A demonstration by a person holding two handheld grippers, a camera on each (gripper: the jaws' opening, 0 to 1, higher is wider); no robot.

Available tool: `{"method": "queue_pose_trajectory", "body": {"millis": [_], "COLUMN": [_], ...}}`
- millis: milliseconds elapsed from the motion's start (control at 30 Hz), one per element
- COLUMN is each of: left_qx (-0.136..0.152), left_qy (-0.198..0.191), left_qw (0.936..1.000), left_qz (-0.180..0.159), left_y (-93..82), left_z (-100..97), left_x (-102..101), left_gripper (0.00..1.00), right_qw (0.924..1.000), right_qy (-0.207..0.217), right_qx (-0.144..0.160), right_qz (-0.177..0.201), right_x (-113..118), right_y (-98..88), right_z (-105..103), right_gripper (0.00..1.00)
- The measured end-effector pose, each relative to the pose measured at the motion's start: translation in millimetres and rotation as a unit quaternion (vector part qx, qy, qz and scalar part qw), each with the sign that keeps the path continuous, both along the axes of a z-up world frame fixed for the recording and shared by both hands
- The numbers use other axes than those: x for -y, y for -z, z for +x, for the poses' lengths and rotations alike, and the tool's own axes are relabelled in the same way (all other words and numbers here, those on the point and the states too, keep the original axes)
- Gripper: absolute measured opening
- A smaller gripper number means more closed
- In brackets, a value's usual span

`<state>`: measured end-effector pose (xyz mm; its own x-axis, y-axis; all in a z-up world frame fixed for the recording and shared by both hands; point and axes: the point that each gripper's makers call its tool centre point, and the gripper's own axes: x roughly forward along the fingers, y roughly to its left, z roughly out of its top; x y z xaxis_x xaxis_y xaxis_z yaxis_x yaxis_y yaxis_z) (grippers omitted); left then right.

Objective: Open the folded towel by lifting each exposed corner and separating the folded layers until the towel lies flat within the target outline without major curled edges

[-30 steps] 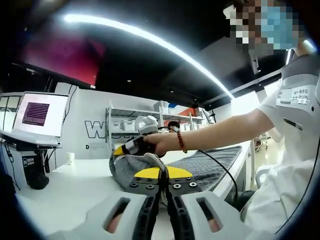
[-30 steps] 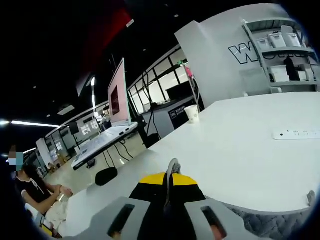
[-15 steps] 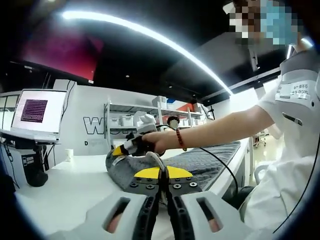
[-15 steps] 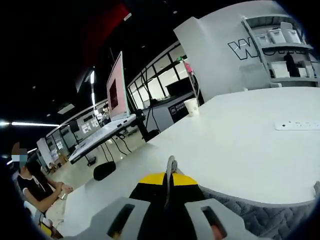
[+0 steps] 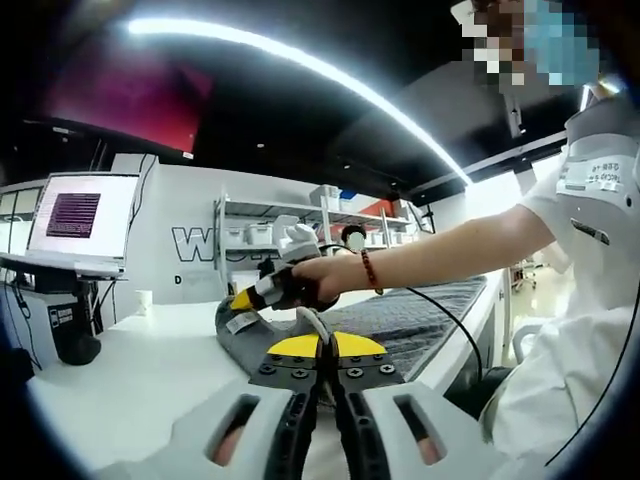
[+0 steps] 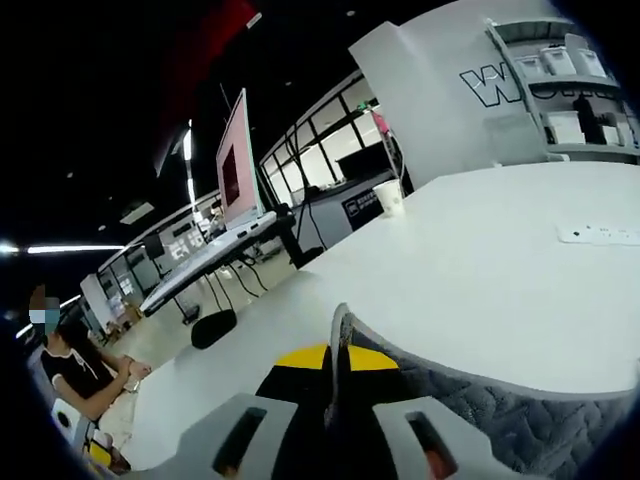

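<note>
- Nearest the towel's front edge, the left tongs [image 5: 322,372] are pinched tight on a corner of the grey quilted towel [image 5: 420,320]; a sliver of cloth stands up between the yellow-tipped jaws.
- Over on the right tongs [image 6: 338,375], same story: jaws closed on a thin fold of towel edge [image 6: 343,330], raised off the white worktop [image 6: 480,270].
- Seen from the left, the right tongs [image 5: 262,292] sit at the towel's far corner with a hand [image 5: 315,280] wrapped round them, the cloth curling up beneath.
- Progress, by my reading: mid-unfold. Two corners are lifted, the towel's body lies along the worktop behind them (soft, stitched in a wavy pattern, rolled thick at the near edge), and flattening is not yet done. No target outline that I can make out.
- Beyond the towel: a flat white power strip [image 6: 598,235], a paper cup [image 6: 389,198], then a laptop [image 6: 235,180] on its stand.
</note>
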<state>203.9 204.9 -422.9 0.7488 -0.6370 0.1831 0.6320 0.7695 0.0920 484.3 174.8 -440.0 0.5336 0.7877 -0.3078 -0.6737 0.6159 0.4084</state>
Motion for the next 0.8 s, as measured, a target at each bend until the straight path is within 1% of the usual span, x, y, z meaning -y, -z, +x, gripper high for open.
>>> {"method": "queue_pose_trajectory", "body": {"millis": [67,167,233,333,467,600,700,800], "left_qx": [0.001,-0.002,-0.006,-0.008,-0.011,-0.018,-0.021,-0.025], "left_qy": [0.001,0.000,-0.002,-0.006,-0.009,-0.012,-0.012,-0.012], "left_qw": [1.0000,1.0000,1.0000,0.9999,0.9998,0.9997,0.9996,0.9995], "left_qz": [-0.003,-0.004,-0.006,-0.010,-0.015,-0.015,-0.015,-0.014], "left_y": [-0.6,0.6,1.9,2.1,2.0,3.6,3.5,3.0], "left_z": [-0.2,0.5,1.8,2.7,4.3,7.9,10.7,12.5], "left_x": [-0.4,-1.4,-2.8,-4.6,-5.3,-4.6,-2.9,-0.7], "left_gripper": [0.02,0.02,0.03,0.04,0.05,0.07,0.08,0.09], "right_qw": [1.0000,0.9998,0.9998,0.9997,0.9997,0.9997,0.9995,0.9994], "right_qy": [-0.002,-0.008,-0.011,-0.017,-0.016,-0.021,-0.024,-0.029], "right_qx": [-0.008,-0.013,-0.015,-0.016,-0.017,-0.013,-0.018,-0.016], "right_qz": [0.001,0.008,0.005,-0.001,0.002,-0.006,-0.006,-0.012], "right_x": [-0.8,-3.3,-3.7,-3.4,-2.3,-1.0,0.2,1.3], "right_y": [1.6,2.0,3.2,6.0,5.6,6.9,9.7,12.7], "right_z": [0.4,-2.2,-2.9,-4.9,-4.0,-5.8,-5.8,-8.6], "right_gripper": [0.01,0.03,0.04,0.03,0.03,0.03,0.03,0.02]}}
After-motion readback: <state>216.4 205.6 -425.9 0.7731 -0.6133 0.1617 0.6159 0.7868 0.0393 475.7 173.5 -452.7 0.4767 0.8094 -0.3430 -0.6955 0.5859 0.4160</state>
